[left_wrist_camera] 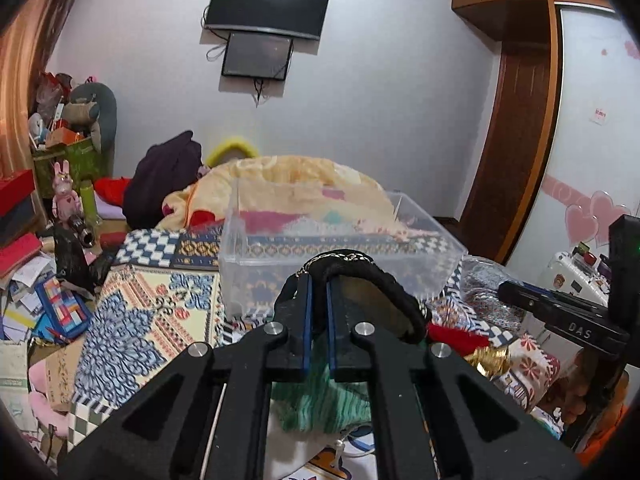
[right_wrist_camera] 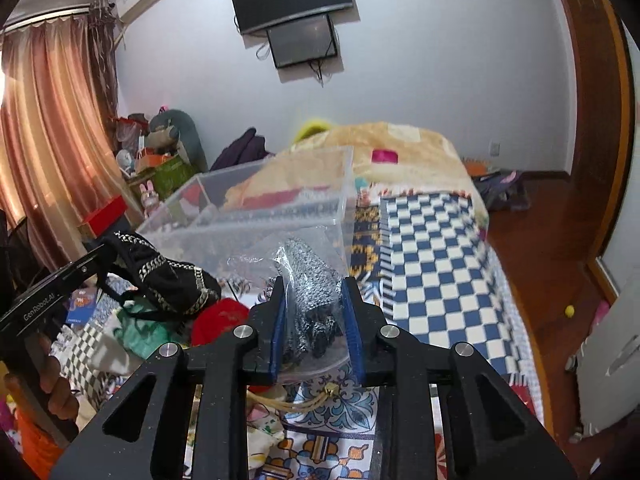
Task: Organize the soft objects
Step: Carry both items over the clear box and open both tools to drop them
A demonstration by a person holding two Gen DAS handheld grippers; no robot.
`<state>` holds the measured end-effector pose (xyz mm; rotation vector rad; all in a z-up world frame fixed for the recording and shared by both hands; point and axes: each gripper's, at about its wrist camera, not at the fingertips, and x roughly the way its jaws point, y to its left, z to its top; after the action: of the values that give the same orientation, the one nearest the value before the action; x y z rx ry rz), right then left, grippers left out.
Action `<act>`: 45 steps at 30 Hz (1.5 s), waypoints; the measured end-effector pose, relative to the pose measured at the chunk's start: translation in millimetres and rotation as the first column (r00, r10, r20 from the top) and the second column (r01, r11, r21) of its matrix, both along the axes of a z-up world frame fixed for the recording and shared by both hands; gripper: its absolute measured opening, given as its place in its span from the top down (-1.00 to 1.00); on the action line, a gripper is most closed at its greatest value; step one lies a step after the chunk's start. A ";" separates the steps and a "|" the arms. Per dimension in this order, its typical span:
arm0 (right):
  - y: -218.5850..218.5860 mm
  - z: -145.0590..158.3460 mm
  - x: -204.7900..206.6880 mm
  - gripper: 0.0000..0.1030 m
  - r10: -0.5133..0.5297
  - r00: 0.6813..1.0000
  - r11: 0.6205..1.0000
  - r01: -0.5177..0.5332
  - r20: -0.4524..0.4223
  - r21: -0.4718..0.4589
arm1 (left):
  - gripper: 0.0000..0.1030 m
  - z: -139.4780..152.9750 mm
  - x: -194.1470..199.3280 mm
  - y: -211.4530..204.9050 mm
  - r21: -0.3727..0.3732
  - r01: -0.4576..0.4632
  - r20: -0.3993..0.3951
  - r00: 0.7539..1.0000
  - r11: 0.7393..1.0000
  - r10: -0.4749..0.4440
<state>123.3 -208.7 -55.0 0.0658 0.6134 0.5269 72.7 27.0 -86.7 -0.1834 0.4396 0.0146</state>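
Note:
My left gripper (left_wrist_camera: 319, 276) is shut on a black fabric piece with gold chain trim (left_wrist_camera: 372, 280), held just in front of a clear plastic bin (left_wrist_camera: 256, 256) on the bed. The same black piece (right_wrist_camera: 172, 276) hangs from the left gripper (right_wrist_camera: 106, 254) in the right wrist view. My right gripper (right_wrist_camera: 314, 284) is closed on a clear plastic bag holding a black-and-silver sparkly item (right_wrist_camera: 310, 280), right before the bin's near wall (right_wrist_camera: 248, 236). Green (left_wrist_camera: 320, 404) and red (right_wrist_camera: 218, 320) soft items lie on the bed below.
The patterned bedspread (right_wrist_camera: 432, 264) carries a beige blanket (left_wrist_camera: 304, 176) behind the bin. A dark garment (left_wrist_camera: 164, 176) lies at the bed's far left. Cluttered toys and boxes (left_wrist_camera: 64, 148) stand on the left. A wardrobe (left_wrist_camera: 520, 120) and wooden floor (right_wrist_camera: 552, 264) are on the right.

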 end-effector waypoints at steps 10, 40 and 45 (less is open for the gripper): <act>11.7 38.4 0.5 0.54 0.009 0.995 1.000 -0.009 0.102 0.005 | 0.91 41.6 6.9 5.8 0.013 0.012 0.064 0.998 1.000 -0.013; 76.9 13.0 93.3 0.54 0.076 0.997 0.986 -0.077 -0.012 -0.147 | 0.91 20.1 133.7 28.8 0.014 -0.028 -0.127 0.991 1.000 0.030; 89.3 1.7 102.1 0.54 0.089 0.994 0.974 -0.099 -0.056 -0.204 | 0.91 6.7 144.4 26.0 0.023 -0.012 -0.181 0.983 1.000 0.016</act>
<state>225.5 -119.4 -53.3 -0.1485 0.7168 0.5516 217.1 53.0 -80.0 -0.1644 0.6200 0.0506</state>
